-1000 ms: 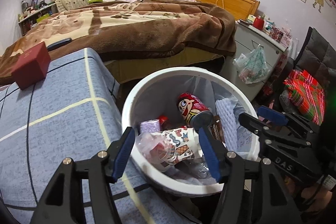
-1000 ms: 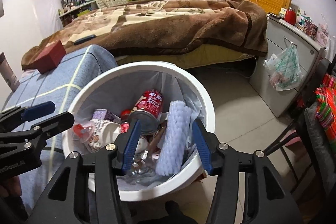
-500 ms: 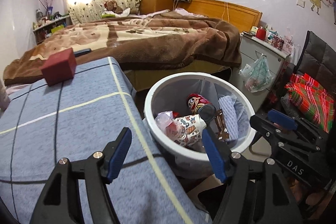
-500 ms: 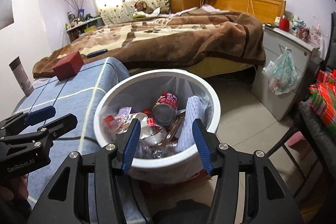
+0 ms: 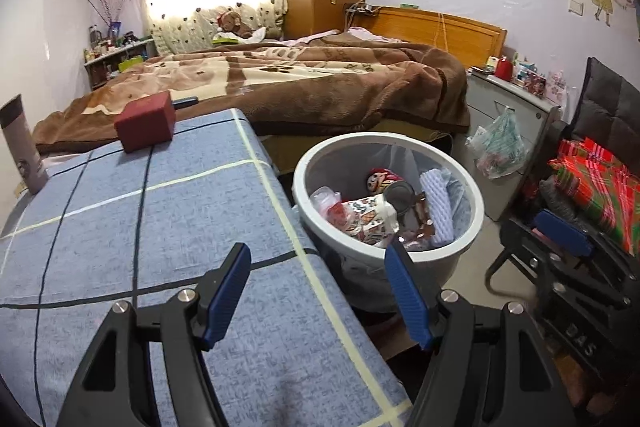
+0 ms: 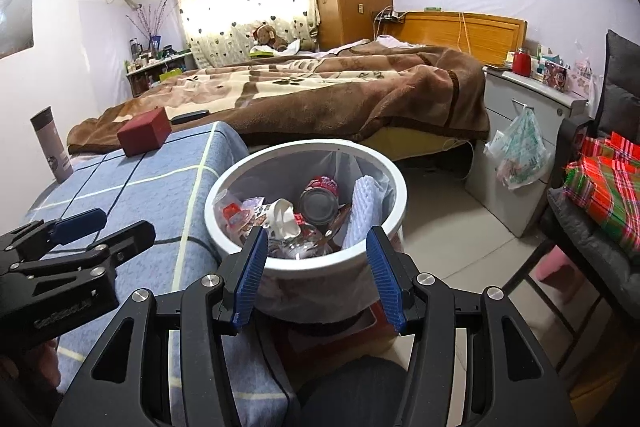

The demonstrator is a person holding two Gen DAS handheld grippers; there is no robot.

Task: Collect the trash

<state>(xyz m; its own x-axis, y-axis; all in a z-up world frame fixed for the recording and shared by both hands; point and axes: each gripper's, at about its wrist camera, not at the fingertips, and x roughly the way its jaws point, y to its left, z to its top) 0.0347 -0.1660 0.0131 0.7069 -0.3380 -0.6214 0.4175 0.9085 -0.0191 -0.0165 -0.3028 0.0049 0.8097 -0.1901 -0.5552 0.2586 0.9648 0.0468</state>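
A white waste bin [image 6: 306,259] stands on the floor just right of a table covered in a blue checked cloth [image 5: 140,219], with a bed under a brown blanket [image 6: 320,95] beyond it. The bin holds a red drink can [image 6: 320,197] lying on its side, a crumpled paper cup [image 6: 282,217], a white foam sleeve [image 6: 362,211] leaning against the right wall, and clear plastic wrappers [image 5: 328,201] on the left. The left gripper [image 5: 318,291] hangs above the near right edge of the table, its blue-padded jaws spread wide with nothing between them, having just opened a little further. The right gripper [image 6: 316,273] hovers over the near rim of the bin, jaws likewise apart and empty. On the far side of the table sit a dark red box [image 5: 146,127] and, at the far left corner, an upright grey flask [image 6: 51,143]. A plastic bag [image 6: 520,147] hangs from a grey cabinet at right.
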